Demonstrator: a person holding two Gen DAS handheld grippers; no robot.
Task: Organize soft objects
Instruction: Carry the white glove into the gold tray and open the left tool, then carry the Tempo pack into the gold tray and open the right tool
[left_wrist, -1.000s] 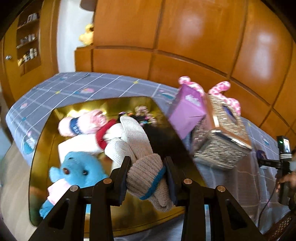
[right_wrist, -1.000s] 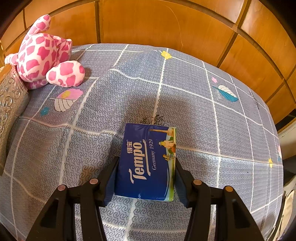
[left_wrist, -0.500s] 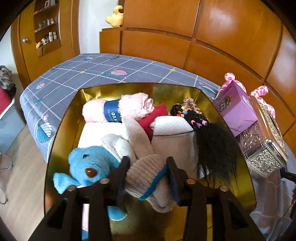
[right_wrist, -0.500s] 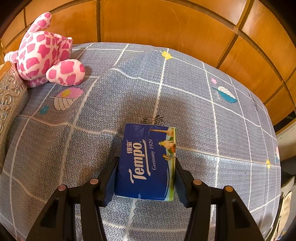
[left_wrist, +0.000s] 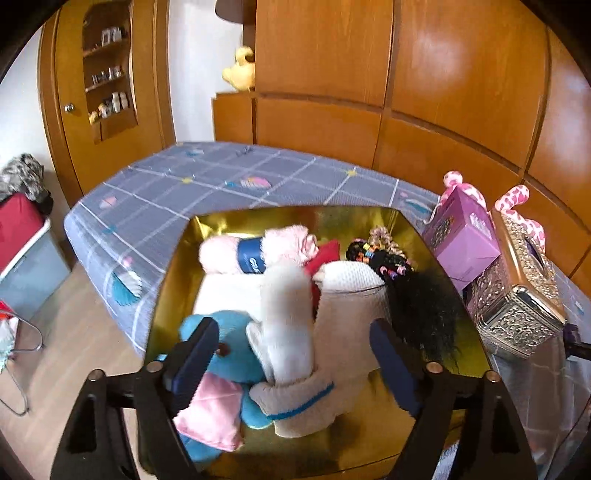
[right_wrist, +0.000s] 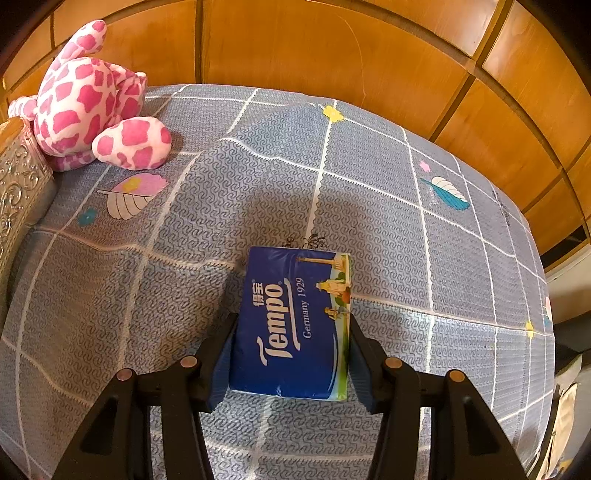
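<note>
Tilting down over the gold tray (left_wrist: 166, 280), the left gripper (left_wrist: 291, 354) is opening, its pads clear of the knitted sock (left_wrist: 295, 402) lying between them among plush toys. The right gripper (right_wrist: 290, 358), pitched steeply at the bedspread (right_wrist: 369, 206), clamps a tissue pack (right_wrist: 295, 317).

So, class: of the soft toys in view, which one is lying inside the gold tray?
The blue plush bear lies in the gold tray; the pink-spotted plush lies on the bedspread.

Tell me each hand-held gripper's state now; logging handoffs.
Left hand-held gripper: jaws opening, beige knitted sock between them, released.
Right hand-held gripper: shut on blue Tempo tissue pack.
</note>
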